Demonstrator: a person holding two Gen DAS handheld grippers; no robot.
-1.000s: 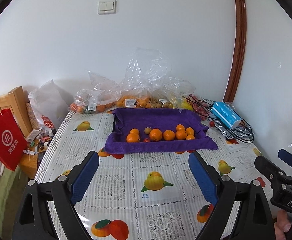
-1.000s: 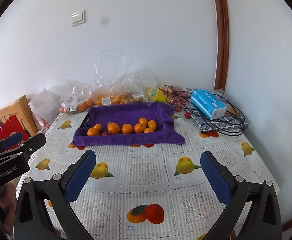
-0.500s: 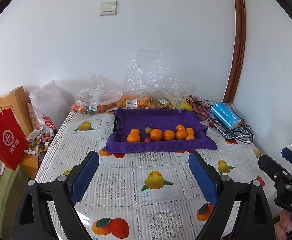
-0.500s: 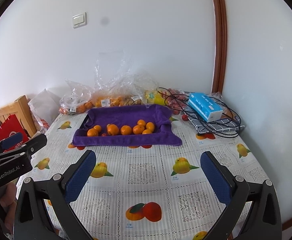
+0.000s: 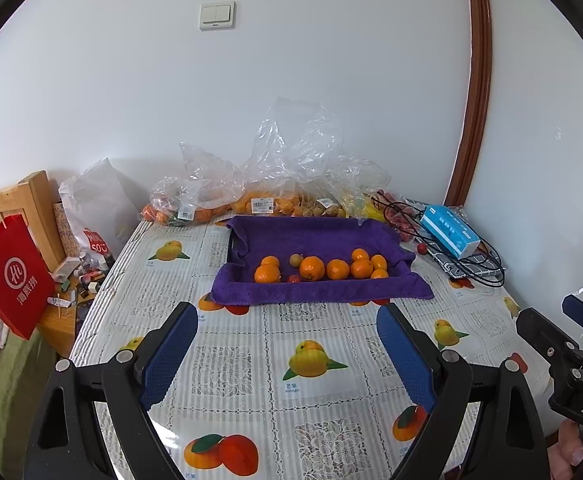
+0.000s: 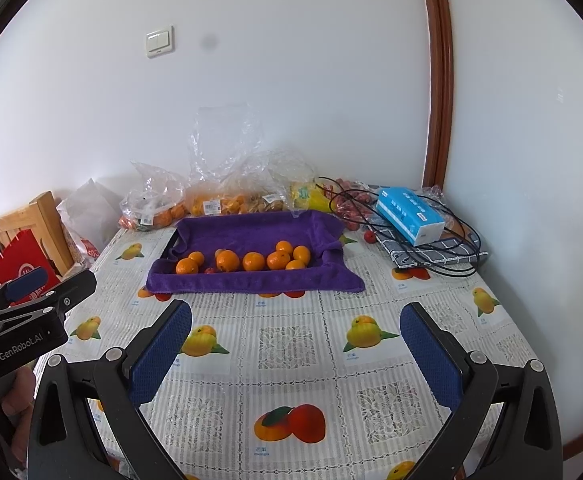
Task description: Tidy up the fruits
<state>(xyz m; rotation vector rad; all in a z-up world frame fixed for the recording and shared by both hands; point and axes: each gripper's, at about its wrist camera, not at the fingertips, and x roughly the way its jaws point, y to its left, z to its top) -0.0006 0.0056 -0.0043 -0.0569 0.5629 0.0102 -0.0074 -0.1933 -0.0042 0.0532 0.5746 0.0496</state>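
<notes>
While both grippers (image 5: 287,344) (image 6: 295,344) gape empty, oranges (image 5: 319,268) on purple towel (image 5: 323,292)

Orange tangerines (image 5: 311,268) on purple towel (image 5: 323,292) (fruit-print tablecloth (image 5: 231,360)).

Plush purple cloth (image 5: 323,236), crinkled clear plastic bags (image 5: 291,152), glossy paper bag (image 5: 11,276)

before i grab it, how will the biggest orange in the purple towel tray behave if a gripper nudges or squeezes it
The biggest orange is round and sits loose, so a nudge would probably roll it into the neighbouring oranges. The soft purple towel under it likely damps that roll. Its skin looks smooth and firm, so the padded fingers should probably hold it, though a hard squeeze may bruise it.
</notes>
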